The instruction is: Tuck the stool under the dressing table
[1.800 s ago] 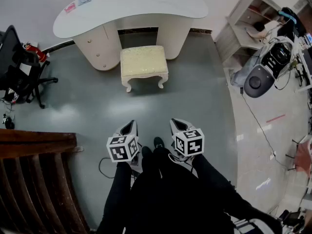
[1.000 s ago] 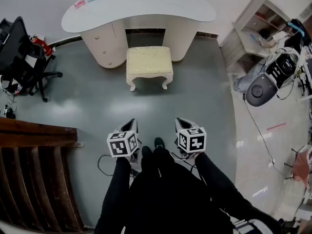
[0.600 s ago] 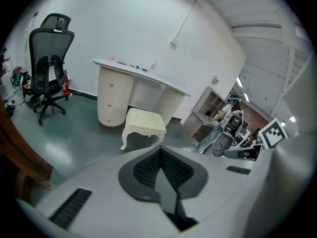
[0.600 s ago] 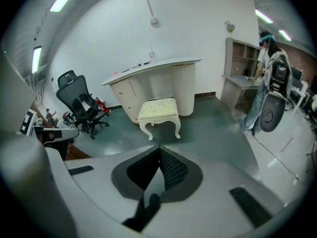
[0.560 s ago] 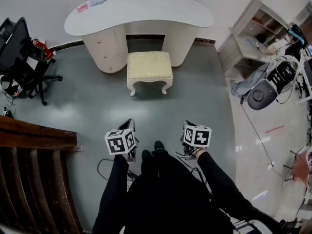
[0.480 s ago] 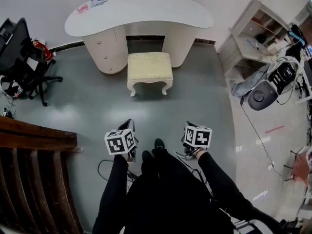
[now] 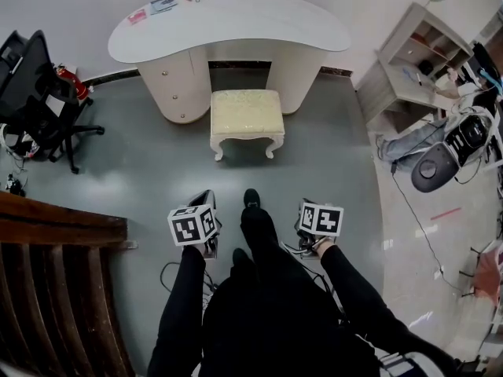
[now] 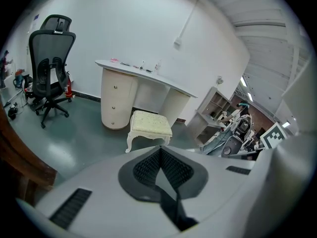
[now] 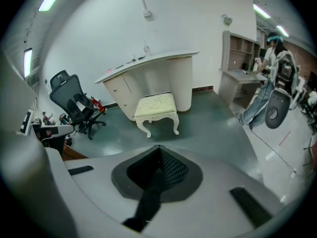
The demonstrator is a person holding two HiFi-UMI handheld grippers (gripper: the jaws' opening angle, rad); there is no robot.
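Approach step, by the look of it — nothing touched yet. The cream cushioned stool w/ curved white legs (image 7: 247,115) stands on the grey floor just in front of the white kidney-shaped dressing table (image 7: 228,22), facing the gap btwn its two pedestals, seat apparently mostly out. Left gripper (image 7: 206,198) and right gripper (image 7: 303,207) hang near the person's legs, well apart from the stool; both have jaws closed together, holding nothing. Next move prob. calls for getting closer, then pressing on the seat's near edge and pushing straight to the far side — centred, so the legs clear the pedestals.
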